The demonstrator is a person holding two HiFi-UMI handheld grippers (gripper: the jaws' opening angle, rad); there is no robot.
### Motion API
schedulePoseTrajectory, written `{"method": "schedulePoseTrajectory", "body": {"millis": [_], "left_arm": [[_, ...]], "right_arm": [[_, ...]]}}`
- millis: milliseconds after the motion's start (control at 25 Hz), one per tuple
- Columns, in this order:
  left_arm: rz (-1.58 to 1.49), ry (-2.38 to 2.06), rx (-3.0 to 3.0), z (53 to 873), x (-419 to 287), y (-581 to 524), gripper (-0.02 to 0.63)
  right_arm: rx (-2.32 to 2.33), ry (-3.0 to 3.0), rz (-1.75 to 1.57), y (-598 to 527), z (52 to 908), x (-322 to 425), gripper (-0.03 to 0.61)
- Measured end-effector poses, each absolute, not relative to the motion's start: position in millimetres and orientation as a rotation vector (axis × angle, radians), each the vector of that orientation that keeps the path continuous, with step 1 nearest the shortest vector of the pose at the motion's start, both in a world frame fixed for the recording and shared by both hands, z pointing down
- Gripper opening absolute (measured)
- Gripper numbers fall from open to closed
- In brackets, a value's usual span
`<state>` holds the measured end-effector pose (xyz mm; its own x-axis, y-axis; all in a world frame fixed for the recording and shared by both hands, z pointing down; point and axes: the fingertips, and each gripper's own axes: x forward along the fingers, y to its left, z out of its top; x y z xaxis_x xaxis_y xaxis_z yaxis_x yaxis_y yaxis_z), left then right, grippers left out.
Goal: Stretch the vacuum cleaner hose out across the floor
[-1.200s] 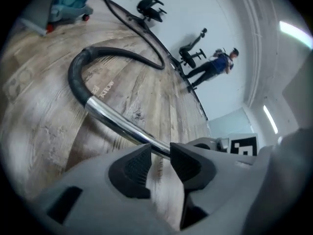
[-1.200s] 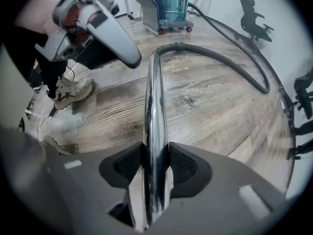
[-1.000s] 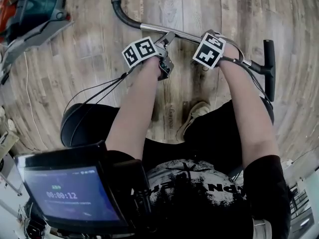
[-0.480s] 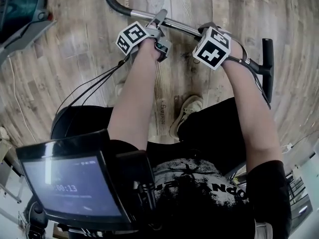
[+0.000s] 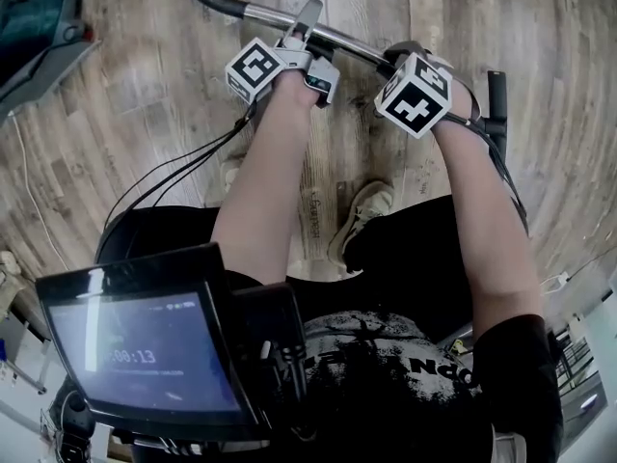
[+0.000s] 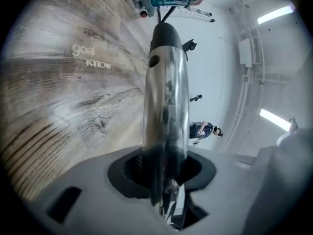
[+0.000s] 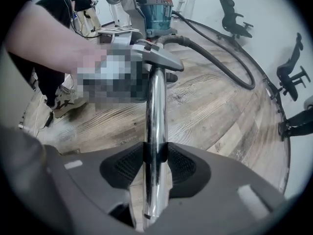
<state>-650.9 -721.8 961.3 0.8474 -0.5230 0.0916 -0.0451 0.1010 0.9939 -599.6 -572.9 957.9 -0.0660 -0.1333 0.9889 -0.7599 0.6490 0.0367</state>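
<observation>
Ones, twos and a three, counted around the chrome tube (image 7: 155, 111)

One chrome tube carries two grippers, the left gripper (image 6: 164, 170) and the right gripper (image 7: 155, 165), each bearing one marker cube (image 5: 253, 68) (image 5: 416, 95), so two cubes. Both pairs of fingers (image 7: 188, 168) have just been closing, with the tube between them. Beyond the tube's far end are one hose (image 7: 215, 58) and one vacuum cleaner (image 7: 157, 11). To the tube's right stand two office chairs (image 7: 234, 14) (image 7: 292, 67). Just below the tube lies one shoe (image 5: 371, 205), and well below it is one screen (image 5: 145, 355). Past the tube are one distant person (image 6: 203, 130), two light strips (image 6: 276, 13) (image 6: 275, 119), and three pale words (image 6: 90, 50) on the floor (image 7: 220, 111).
</observation>
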Motion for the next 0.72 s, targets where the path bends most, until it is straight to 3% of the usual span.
{"method": "schedulePoseTrajectory", "body": {"millis": [240,360,440,720], "left_arm": [[-0.370,-0.361,1.517,928,-637,-714,0.135],[-0.425,-0.286,1.472,905,-635,-708,0.137],[-0.438,-0.268,1.462,896,-635,-707,0.137],[-0.400,-0.345,1.589,876,-640,-718,0.132]], "right_arm": [[0.783,-1.568,0.559,-577,967,-591,0.182],[0.774,-1.562,0.532,-578,979,-593,0.144],[0.767,-1.540,0.499,-577,984,-593,0.066],[0.815,-1.577,0.491,-587,971,-601,0.049]]}}
